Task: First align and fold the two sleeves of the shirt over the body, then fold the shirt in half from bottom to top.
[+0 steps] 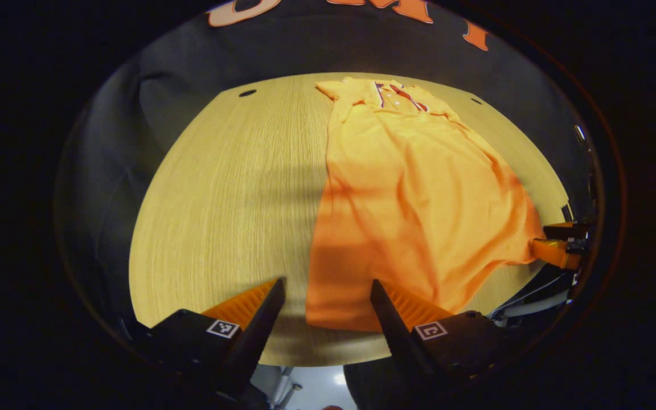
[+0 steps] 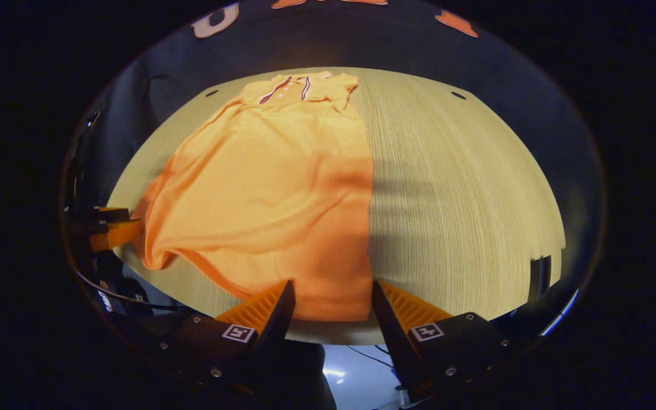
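the orange shirt lies flat on the wooden table, collar at the far side, sleeves folded in. the left gripper and the right gripper are both released, each at a bottom hem corner

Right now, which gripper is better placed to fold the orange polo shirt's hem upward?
Nearly even; right, marginally. Both open grippers straddle the orange polo shirt's hem, but cloth fills the right gripper's gap, not quite the left gripper's.

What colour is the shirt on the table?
Orange shirt, with dark trim at the collar; clearest in the right gripper view.
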Demonstrator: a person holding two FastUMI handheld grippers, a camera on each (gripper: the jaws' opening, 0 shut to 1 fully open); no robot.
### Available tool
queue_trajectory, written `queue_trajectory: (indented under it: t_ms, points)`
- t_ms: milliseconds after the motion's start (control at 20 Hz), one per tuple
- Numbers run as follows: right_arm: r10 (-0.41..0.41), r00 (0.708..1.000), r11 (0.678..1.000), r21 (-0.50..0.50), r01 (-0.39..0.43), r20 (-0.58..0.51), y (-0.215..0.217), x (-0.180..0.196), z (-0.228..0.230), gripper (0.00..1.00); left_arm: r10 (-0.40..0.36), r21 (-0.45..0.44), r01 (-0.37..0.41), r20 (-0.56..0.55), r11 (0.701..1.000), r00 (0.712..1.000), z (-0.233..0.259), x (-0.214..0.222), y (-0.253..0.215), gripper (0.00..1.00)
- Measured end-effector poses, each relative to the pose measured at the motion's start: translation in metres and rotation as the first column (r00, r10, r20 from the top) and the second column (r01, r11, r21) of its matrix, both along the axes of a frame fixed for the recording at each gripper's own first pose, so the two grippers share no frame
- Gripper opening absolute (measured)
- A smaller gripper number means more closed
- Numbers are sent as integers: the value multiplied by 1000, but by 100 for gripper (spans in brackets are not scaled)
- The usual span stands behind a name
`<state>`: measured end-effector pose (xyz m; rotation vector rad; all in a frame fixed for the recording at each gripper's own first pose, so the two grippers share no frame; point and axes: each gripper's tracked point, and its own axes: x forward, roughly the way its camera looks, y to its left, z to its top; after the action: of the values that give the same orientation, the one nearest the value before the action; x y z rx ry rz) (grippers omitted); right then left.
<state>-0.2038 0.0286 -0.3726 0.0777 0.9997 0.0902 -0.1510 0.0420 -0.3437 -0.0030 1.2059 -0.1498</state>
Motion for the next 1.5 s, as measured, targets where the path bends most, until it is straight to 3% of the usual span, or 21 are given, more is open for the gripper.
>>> queue_trajectory:
  t_ms: [50, 100, 150, 250, 300, 350, 400, 600, 800, 1250, 1500]
  points:
    - [-49, 999, 999, 14, 49, 4, 0, 3, 2, 63, -21, -5, 21, -6, 1000, 1000, -6, -1, -6, 80]
    - [-73, 997, 997, 30, 73, -5, 0, 4, 2, 41, -50, -23, 50, 12, 998, 999, -2, -2, -16, 75]
    - [-69, 997, 996, 50, 70, -15, 2, 5, 1, 23, -58, -36, 58, 13, 998, 998, -1, -5, -27, 53]
    - [-65, 997, 988, 135, 69, -38, 9, 3, 3, 23, -111, -17, 111, 5, 994, 994, 4, -11, -35, 9]
    - [-123, 991, 972, 193, 131, -54, 6, 5, 4, 23, -112, -44, 112, -11, 993, 994, 5, -16, -42, 10]
    - [-139, 988, 956, 250, 153, -72, 9, 6, 5, 6, -96, -66, 95, -9, 993, 995, 12, -14, -45, 8]
    - [-148, 984, 942, 288, 171, -100, 12, 2, 3, 6, -85, -83, 84, -14, 993, 996, 7, -15, -47, 1]
    - [-164, 984, 913, 367, 177, -67, 14, 10, 21, 6, -47, -141, 45, -9, 989, 999, 22, 3, -46, 1]
    - [-197, 980, 851, 492, 183, -26, 22, 34, 53, 6, -4, -209, 16, 56, 978, 998, 55, 41, -50, 1]
    - [-256, 963, 750, 645, 143, 84, 17, 89, 113, 6, 4, -275, 52, 200, 960, 980, 97, 117, -61, 1]
    - [-294, 942, 721, 684, 108, 162, 9, 123, 153, 5, 16, -304, 71, 275, 950, 961, 121, 161, -62, 1]
